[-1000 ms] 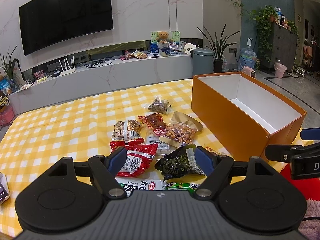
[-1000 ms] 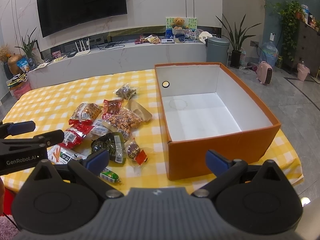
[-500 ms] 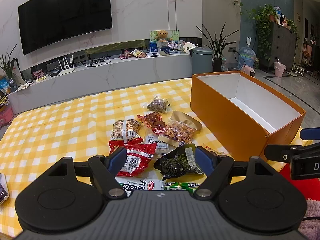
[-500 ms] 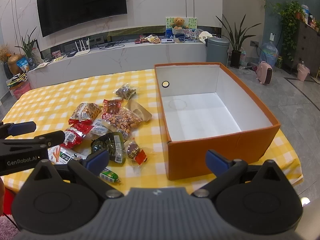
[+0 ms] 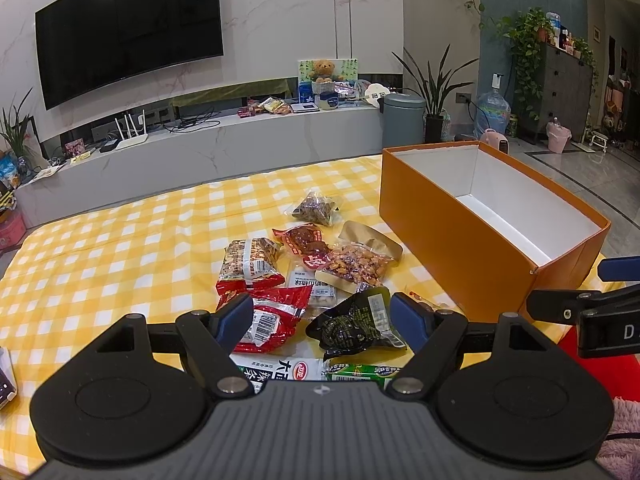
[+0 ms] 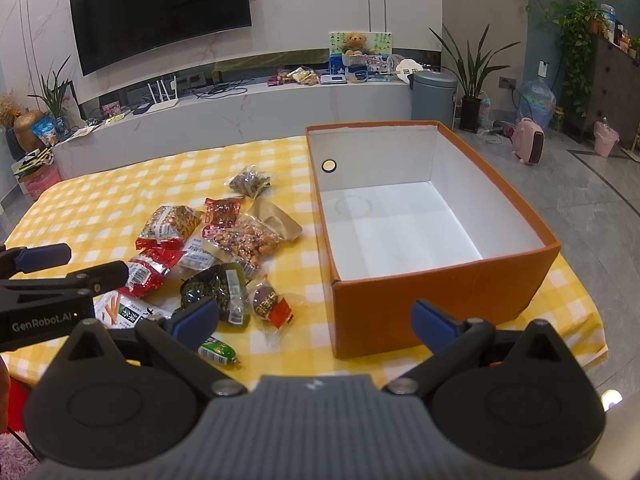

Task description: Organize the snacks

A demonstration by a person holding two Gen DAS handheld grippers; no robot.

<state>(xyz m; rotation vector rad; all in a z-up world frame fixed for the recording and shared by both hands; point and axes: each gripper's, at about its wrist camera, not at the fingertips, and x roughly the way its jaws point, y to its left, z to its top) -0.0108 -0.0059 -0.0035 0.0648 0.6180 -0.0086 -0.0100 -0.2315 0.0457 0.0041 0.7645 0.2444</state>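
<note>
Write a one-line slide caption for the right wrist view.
Open right gripper hovers before an empty orange box, snack packets piled beside it on the yellow checked cloth.

Indoor lighting, moderate brightness, sharp focus.
Ceiling light glares on the television [image 5: 128, 36]; strong fisheye bending around it, dark vignette in the corners; soft shadows below.

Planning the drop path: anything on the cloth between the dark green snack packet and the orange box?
Yes: right wrist view shows a clear packet with a purple snack and red corner between dark green packet and orange box.
</note>
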